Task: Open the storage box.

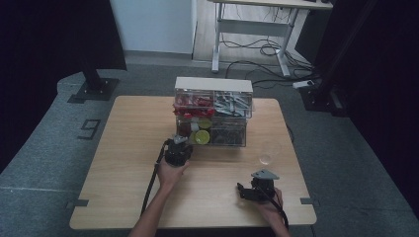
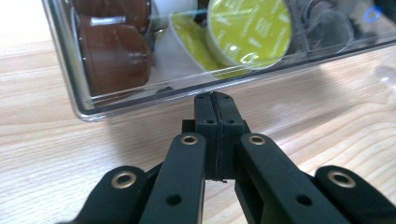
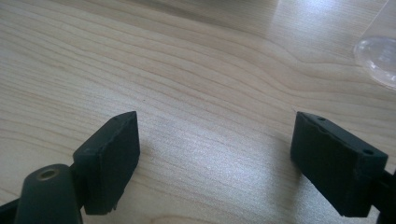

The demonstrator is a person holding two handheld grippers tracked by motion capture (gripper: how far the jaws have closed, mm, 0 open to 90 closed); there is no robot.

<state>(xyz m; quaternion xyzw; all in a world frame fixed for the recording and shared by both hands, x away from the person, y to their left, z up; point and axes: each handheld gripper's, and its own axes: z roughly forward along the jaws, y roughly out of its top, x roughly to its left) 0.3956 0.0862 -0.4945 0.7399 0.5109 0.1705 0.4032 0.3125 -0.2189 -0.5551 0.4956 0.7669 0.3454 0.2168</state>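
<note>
Left tongs (image 2: pixel 215 100) closed, empty, at clear drawer (image 2: pixel 140 100); right tongs (image 3: pixel 215 163) wide open, empty. Open left tongs before gripping drawer edge.

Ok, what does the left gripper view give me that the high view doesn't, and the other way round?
Left gripper view alone: the left claw shut, tips pressed together, just short of the clear drawer front, with a lime-lidded capsule and brown capsules behind it. High view alone: the whole two-tier organiser, the right claw and a clear cup. Both: the wooden table.
</note>
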